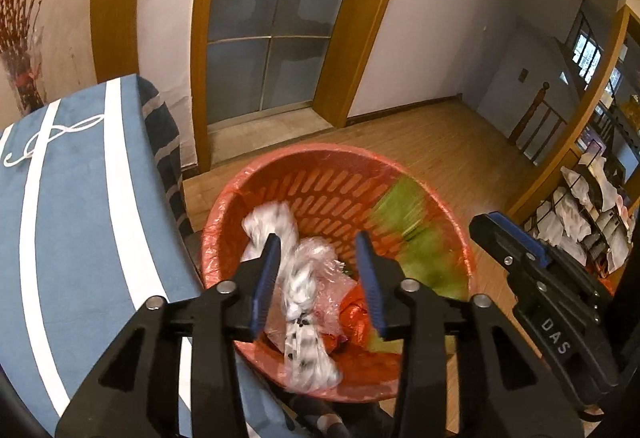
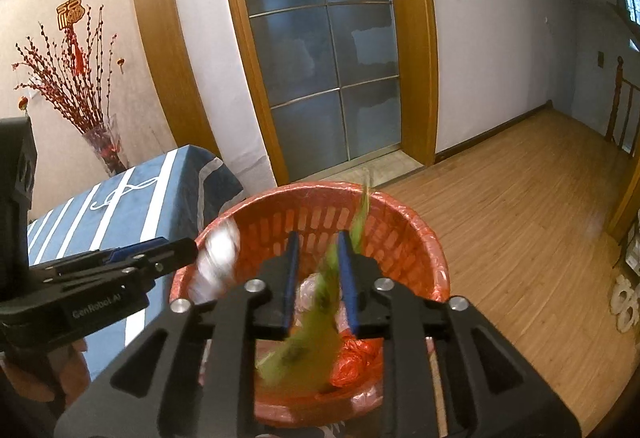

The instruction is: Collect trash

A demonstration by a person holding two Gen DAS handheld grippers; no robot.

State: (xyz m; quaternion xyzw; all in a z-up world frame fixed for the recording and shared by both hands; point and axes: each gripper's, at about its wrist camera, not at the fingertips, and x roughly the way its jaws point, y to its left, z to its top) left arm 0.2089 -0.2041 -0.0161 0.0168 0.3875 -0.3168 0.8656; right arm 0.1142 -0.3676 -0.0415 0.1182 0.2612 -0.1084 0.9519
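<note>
Red slatted wastebasket (image 1: 320,193) with a red liner stands on the wood floor (image 2: 520,205) beside a blue striped tablecloth (image 1: 80,197). Left gripper (image 1: 320,278): jaws apart, white black-spotted wrapper (image 1: 304,302) blurred between and below them. Right gripper (image 2: 318,274): jaws apart, blurred green wrapper (image 2: 308,350) between them, over the basket.

A green wrapper (image 2: 316,342) between the fingers of the right hand-held gripper (image 2: 318,278) is smeared by motion blur, so whether the blue pads touch it cannot be told. The white black-spotted scrap (image 1: 308,318) in the lower centre of the left view is equally blurred. The red bin (image 1: 340,173) has its near rim hidden behind the left hand-held gripper (image 1: 320,278). The bench (image 1: 72,217) runs off the left edge.
</note>
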